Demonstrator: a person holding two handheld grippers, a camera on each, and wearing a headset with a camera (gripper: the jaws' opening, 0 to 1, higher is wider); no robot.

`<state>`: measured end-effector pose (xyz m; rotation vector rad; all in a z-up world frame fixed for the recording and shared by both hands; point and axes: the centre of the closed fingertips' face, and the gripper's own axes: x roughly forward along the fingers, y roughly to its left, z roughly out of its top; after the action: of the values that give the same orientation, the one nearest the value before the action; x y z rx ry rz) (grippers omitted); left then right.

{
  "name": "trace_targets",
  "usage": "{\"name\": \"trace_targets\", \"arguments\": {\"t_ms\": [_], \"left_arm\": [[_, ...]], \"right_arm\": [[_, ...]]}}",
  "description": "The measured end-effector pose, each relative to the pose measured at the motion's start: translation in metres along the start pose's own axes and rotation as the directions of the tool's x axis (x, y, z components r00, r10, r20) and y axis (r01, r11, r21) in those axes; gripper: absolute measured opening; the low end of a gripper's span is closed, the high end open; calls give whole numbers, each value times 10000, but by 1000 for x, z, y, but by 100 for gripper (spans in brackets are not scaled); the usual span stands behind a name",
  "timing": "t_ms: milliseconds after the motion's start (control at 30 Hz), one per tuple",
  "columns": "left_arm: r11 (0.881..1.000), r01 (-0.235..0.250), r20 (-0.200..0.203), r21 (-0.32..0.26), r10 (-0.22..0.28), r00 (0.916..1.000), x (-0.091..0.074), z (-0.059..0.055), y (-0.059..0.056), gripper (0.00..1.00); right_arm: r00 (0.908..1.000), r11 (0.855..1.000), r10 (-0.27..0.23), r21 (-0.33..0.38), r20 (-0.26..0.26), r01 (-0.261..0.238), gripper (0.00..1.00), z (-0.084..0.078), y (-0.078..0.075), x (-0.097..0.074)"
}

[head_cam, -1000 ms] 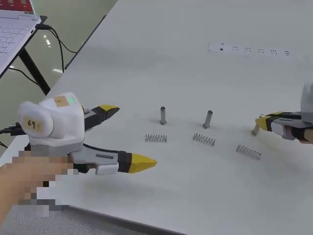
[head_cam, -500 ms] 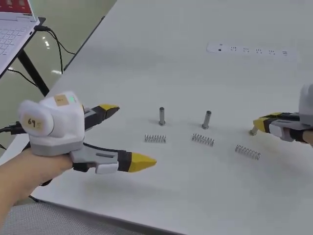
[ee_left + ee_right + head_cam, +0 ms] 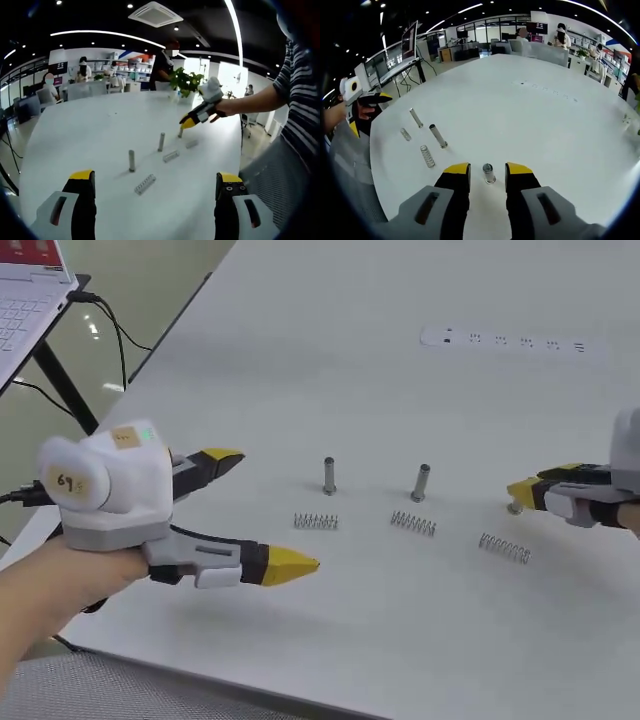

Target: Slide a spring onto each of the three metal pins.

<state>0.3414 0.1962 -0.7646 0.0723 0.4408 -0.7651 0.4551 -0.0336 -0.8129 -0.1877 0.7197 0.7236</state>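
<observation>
On the white workbench three metal pins stand upright in a row: the left pin, the middle pin and the right pin. Each has a coil spring lying on its side just in front of it, the left spring, the middle spring and the right spring. None of the springs touches a pin, so none is threaded yet and the task looks to be at its very start. The right gripper is low over the table with its jaws a little apart, one on either side of the right pin. Its own view shows a gap on each side, so it brackets the pin without clamping it. The left gripper hovers near the bench's front left, its jaws spread wide and holding nothing, aimed toward the left pin and well apart from it. The step in hand appears to be taking hold of the right pin. The next move likely calls for closing squarely on the shaft so the pin does not tip. After that a spring has to be picked up by its end and lined up with the pin's top. A white power strip lies at the far side, and a laptop sits off the bench's left corner.
</observation>
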Motion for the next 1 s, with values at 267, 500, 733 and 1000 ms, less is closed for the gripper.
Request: {"name": "trace_targets", "arguments": {"t_ms": [267,500,733,1000], "left_arm": [[10000,24,-61,-11,-25,10000,0,-1,2,98],[10000,4,-75,-12,-5,10000,0,-1,2,98],[10000,-4,-50,-7,4,10000,-1,0,3,98],[10000,38,-78,-4,-38,10000,-1,0,3,98]], "right_arm": [[10000,10000,4,76,94,-5,35,0,2,-2],[9997,9996,-17,288,241,11,38,1,1,-6],[9997,9997,12,232,237,-17,41,0,-1,-10],[9978,9978,129,635,652,-170,41,9,-3,-19]]}}
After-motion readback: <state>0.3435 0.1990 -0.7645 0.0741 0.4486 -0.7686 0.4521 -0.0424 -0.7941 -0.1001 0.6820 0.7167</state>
